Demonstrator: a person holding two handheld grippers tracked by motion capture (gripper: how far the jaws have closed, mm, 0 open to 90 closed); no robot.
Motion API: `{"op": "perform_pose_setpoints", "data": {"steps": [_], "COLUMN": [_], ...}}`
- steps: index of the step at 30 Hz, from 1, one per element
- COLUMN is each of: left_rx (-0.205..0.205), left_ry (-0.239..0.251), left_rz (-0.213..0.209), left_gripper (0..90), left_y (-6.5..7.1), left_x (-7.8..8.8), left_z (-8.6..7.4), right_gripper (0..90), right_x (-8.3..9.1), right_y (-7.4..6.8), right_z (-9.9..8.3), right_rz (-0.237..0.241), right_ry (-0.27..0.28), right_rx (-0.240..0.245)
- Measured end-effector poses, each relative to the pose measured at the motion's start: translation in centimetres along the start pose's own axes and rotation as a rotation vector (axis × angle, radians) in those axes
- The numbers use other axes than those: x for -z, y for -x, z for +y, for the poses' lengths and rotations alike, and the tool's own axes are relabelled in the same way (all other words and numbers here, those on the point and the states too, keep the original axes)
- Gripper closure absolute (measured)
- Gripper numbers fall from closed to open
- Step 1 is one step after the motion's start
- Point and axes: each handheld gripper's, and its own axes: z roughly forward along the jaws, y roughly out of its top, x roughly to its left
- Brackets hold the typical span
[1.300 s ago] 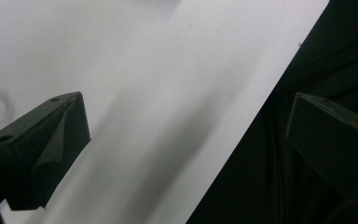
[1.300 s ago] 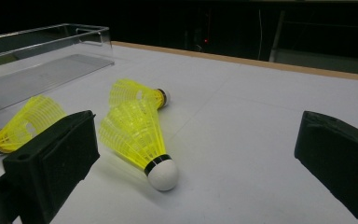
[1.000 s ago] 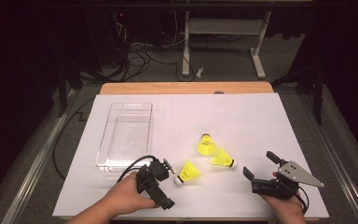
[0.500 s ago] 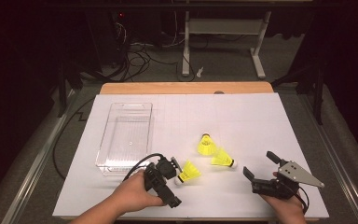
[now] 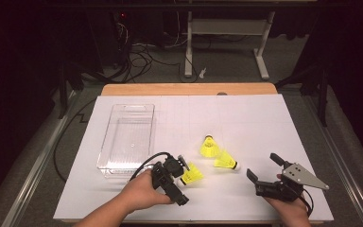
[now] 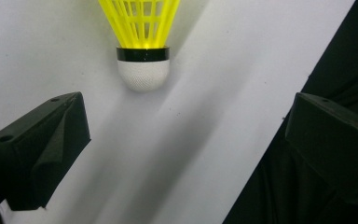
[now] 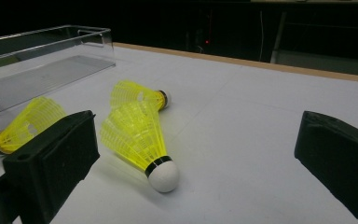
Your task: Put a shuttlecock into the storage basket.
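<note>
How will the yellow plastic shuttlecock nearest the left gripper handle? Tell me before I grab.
The yellow plastic shuttlecock probably weighs little: its skirt is open lattice. That thin lattice likely flexes if squeezed, so the white rounded cork end looks firmer. Lying on its side, it may roll in an arc when the open left gripper nudges it.

Three yellow shuttlecocks [image 5: 191, 174] [image 5: 208, 145] [image 5: 225, 161]; one clear tray [image 5: 126, 137].

This is looking like a lab or recording studio — black curtains are hanging around the set and keeping the surroundings dark. The wooden-edged surface [image 5: 189, 89] is wearing a plain white sheet [image 5: 246, 118], staged rather than lived-in. Behind it, loose black cables [image 5: 142, 54] are trailing across the grey floor, and a white metal stand [image 5: 227, 33] is standing on splayed feet.
</note>
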Motion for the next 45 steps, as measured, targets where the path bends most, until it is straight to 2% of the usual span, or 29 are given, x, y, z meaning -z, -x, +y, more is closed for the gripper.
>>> {"op": "perform_pose_setpoints", "data": {"steps": [9,13,23,25,27,32,39,43,45], "left_rx": [0.019,0.005,0.023,0.025,0.021,0.039,0.047,0.037,0.035], "left_ry": [0.012,0.01,-0.022,-0.012,-0.005,0.004,-0.004,-0.018,-0.026], "left_rz": [0.008,0.019,0.036,0.054,0.054,0.051,0.06,0.071,0.074], "left_gripper": [0.8,3.8,15.8,18.1,24.0,30.9,38.2,42.2,47.0], "left_y": [-0.3,-0.1,-0.5,-0.5,-0.6,-0.9,-1.1,-1.0,-1.1], "left_x": [-0.5,-0.3,-0.6,-0.6,-0.5,-0.5,-0.8,-1.1,-1.2], "left_z": [0.5,0.8,1.5,1.5,1.5,1.6,1.7,1.8,1.8], "right_gripper": [0.1,0.2,0.1,0.2,0.2,0.2,0.1,0.1,0.2], "right_x": [0.0,0.0,0.1,0.1,0.1,0.1,0.1,0.1,0.1], "right_y": [0.0,0.0,0.1,0.1,0.1,0.1,0.1,0.1,0.1], "right_z": [0.0,0.0,0.0,0.0,0.0,0.0,0.1,0.1,0.1], "right_rz": [-0.001,0.002,0.003,0.002,0.001,0.002,0.0,0.0,0.0], "right_ry": [0.002,0.002,0.007,0.007,0.008,0.008,0.009,0.009,0.009], "right_rx": [-0.003,-0.004,-0.007,-0.009,-0.009,-0.008,-0.005,-0.004,-0.004]}}
